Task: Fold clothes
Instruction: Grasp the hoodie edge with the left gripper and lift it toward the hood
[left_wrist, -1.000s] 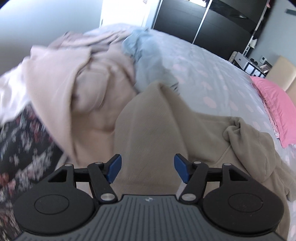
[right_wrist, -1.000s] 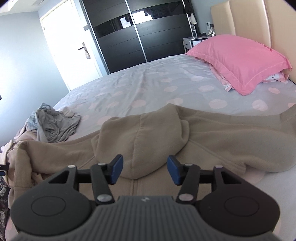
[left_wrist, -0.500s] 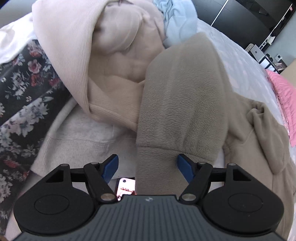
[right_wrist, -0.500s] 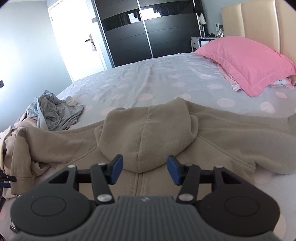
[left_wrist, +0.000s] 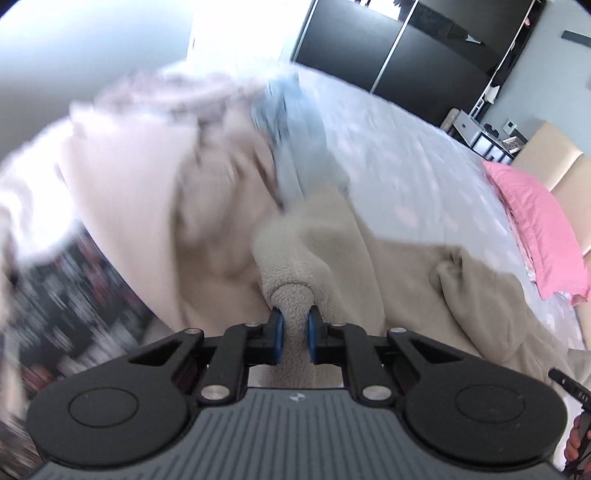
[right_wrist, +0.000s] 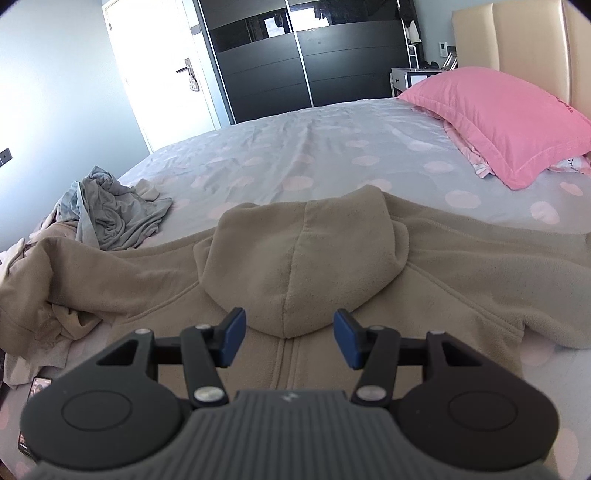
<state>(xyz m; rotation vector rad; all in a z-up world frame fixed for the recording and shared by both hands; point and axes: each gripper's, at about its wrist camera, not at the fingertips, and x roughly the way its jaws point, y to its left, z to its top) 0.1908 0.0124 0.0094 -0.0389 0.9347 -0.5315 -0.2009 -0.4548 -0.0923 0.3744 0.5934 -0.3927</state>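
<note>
Two grippers work over one beige fleece hoodie (right_wrist: 332, 258) spread on a bed (right_wrist: 314, 147) with a dotted grey sheet. In the left wrist view the left gripper (left_wrist: 294, 334) sits at lower centre with its blue pads drawn almost together, pinching a bunched end of the hoodie's sleeve (left_wrist: 295, 266); the fleece rises from the pinch in a narrow neck and widens toward mid-frame. Much of that view's left half is motion-blurred: a pale pink garment (left_wrist: 147, 177) fills the upper left, a dark floral fabric (left_wrist: 66, 295) the lower left edge, and a light blue garment (left_wrist: 291, 129) lies just above the sleeve.

In the right wrist view the right gripper (right_wrist: 289, 339) hangs at lower centre, jaws wide apart and holding nothing, the pads flanking the lower tip of the hood (right_wrist: 306, 266), which lies flat over the zip line. The hoodie runs across the frame from left edge to right edge, its left part rumpled near the mattress edge, its right sleeve stretching off to the right. A grey crumpled garment (right_wrist: 114, 210) sits at mid-left, touching the hoodie's left shoulder. Bare sheet fills the whole middle band above the hood (the widest open stretch on the bed), up to a pink pillow (right_wrist: 509, 118) at upper right and a dark wardrobe (right_wrist: 306, 55) at top centre.
</note>
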